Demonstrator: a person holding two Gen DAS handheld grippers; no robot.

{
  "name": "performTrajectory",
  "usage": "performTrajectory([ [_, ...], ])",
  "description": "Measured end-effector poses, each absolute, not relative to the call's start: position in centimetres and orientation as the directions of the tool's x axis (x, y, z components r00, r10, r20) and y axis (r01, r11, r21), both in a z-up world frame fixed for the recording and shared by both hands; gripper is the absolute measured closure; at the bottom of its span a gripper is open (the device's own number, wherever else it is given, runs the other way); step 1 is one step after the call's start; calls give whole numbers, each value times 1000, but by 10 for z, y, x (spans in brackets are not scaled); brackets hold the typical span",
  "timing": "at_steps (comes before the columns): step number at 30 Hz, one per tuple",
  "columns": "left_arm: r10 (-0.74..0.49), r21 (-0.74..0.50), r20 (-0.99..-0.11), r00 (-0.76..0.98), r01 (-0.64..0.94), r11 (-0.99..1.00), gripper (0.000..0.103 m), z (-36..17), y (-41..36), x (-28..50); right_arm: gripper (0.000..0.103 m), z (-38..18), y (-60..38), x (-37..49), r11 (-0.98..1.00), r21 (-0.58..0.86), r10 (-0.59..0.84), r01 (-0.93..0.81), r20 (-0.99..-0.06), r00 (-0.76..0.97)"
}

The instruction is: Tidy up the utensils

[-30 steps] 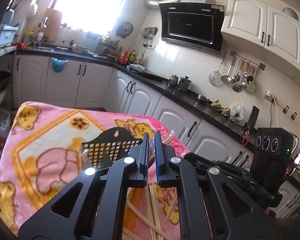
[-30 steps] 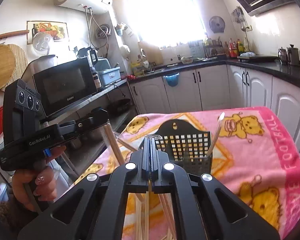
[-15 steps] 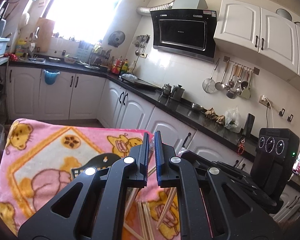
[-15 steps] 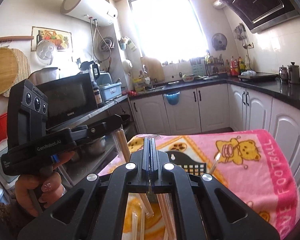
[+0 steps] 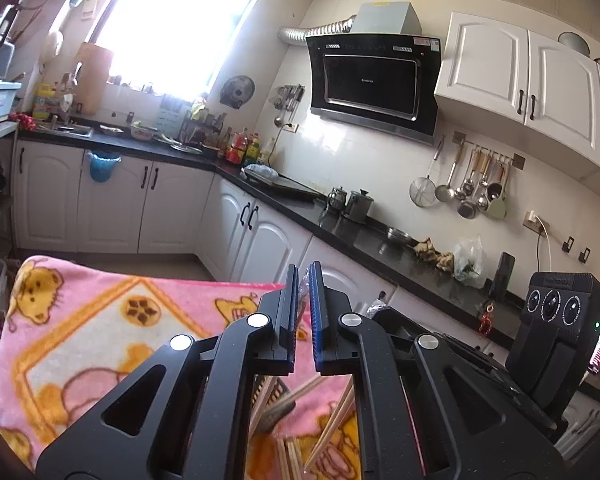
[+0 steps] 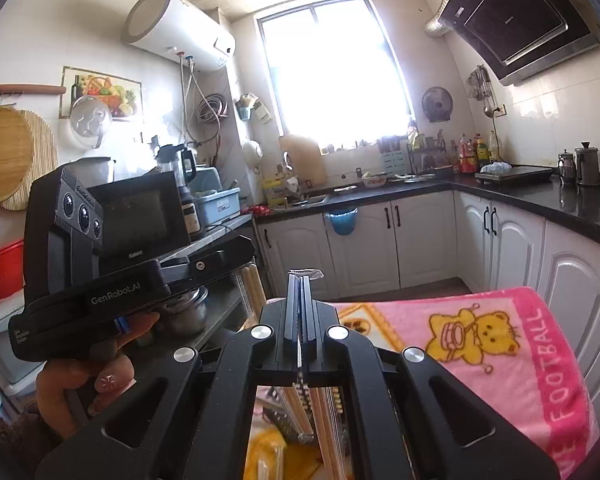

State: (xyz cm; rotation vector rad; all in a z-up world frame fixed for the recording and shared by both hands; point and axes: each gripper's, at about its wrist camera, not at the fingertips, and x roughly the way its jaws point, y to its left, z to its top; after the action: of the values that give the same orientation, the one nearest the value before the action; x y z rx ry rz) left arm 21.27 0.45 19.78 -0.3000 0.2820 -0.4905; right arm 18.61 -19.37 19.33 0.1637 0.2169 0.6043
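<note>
left gripper (image 5: pixel 303 276) first: its jaws are nearly together with just a thin slit between them, and a bit of crinkly clear wrapper (image 5: pixel 302 280) is pinched in that slit at the tips. in the right wrist view you can see the same gripper off to the left, gripped by a hand (image 6: pixel 85 380), with a couple of wooden chopsticks (image 6: pixel 254 286) in clear film poking down under its front end, so it looks like it's got hold of a wrapped pair

right gripper (image 6: pixel 301 280) is squeezed fully closed, pads pressed flat on a thin sliver of the same clear film that sticks out a little at the tip. the film runs down between the fingers toward the chopsticks below, can't tell if a stick is actually in the pinch

both grippers sit up above the pink bear blanket (image 6: pixel 500 344). looking down through the gripper frames you can see more loose chopsticks (image 5: pixel 334 420) lying on the blanket, and a dark perforated holder (image 6: pixel 278 400) right among them, mostly hidden by the gripper body
</note>
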Motion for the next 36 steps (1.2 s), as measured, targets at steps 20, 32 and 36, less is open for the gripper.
performTrajectory([
  [20,-450,-389,-153,880,365,846,100,196,6,252,102,214,-198,257,836,230,527,-498,-82,846],
  [32,-434,-360,-170,885,354,863,100,168,-7,260,102,192,-192,269,829,214,539,-516,-62,840],
  [36,-430,-361,-178,885,348,865,100,159,-8,263,102,179,-192,275,836,228,526,-498,-79,847],
])
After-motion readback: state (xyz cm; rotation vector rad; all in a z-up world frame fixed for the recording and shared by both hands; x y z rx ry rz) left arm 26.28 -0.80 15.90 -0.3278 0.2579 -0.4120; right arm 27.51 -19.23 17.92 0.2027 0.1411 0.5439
